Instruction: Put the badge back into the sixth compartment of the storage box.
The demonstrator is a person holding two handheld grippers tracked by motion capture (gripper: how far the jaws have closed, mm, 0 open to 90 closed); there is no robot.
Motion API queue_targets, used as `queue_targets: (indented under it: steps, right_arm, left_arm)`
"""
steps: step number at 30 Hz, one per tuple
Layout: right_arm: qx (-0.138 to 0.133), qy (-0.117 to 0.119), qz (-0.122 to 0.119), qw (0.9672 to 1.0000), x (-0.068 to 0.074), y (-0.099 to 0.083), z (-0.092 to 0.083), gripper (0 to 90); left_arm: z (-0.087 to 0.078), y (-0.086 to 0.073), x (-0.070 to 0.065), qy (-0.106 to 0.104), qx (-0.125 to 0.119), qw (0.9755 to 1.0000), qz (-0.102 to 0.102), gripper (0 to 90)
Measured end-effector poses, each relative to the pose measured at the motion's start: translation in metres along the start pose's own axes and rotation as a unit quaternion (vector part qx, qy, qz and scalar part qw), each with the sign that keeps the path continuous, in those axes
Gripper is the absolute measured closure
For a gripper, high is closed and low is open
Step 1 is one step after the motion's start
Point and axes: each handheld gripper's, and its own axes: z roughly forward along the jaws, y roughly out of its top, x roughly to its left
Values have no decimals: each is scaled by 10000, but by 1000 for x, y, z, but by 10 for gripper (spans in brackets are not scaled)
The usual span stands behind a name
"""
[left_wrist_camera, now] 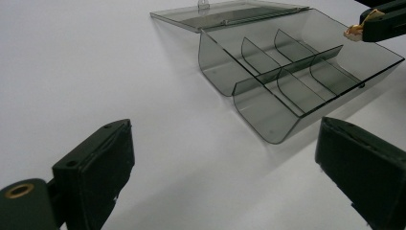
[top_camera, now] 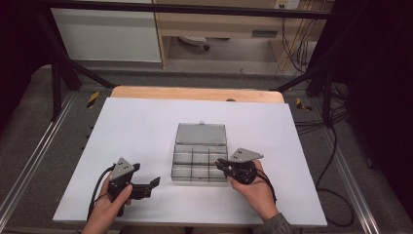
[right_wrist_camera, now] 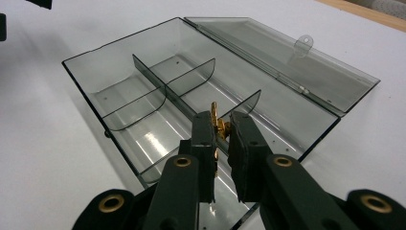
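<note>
Right gripper [right_wrist_camera: 221,132] is pinched nearly closed on a small brass part [right_wrist_camera: 216,125], poised over the near right compartment of the open smoke-grey organiser box [top_camera: 200,155] mid-desk [top_camera: 136,126]. Left gripper [left_wrist_camera: 225,158] gapes wide, holding nothing, beside the box. Risk: the grip looks thin, so the part could twist out, bounce off a divider [right_wrist_camera: 158,81] and land in the wrong cell.

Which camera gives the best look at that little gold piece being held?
The right gripper view: the gold piece sits close up, pinched between the right gripper's jaws above the open box. The left gripper view shows it small and far off; from the high view it cannot be made out.
</note>
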Motion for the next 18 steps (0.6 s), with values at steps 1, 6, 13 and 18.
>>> queue_targets:
  steps: [1,6,13,18]
  right_arm:
    - [14,10,3,10000,0,0,0,807]
    - [103,73,-30,9999,3,-1,2,807]
    - [196,121,-60,9997,6,-3,3,807]
    - [263,151,-30,9995,7,-4,4,805]
  left_arm:
    - [0,0,0,-7,1,10000,-2,63]
    - [0,0,0,-9,7,10000,2,64]
    - [0,0,0,-29,17,10000,15,65]
    - [1,0,-1,-44,35,10000,22,65]
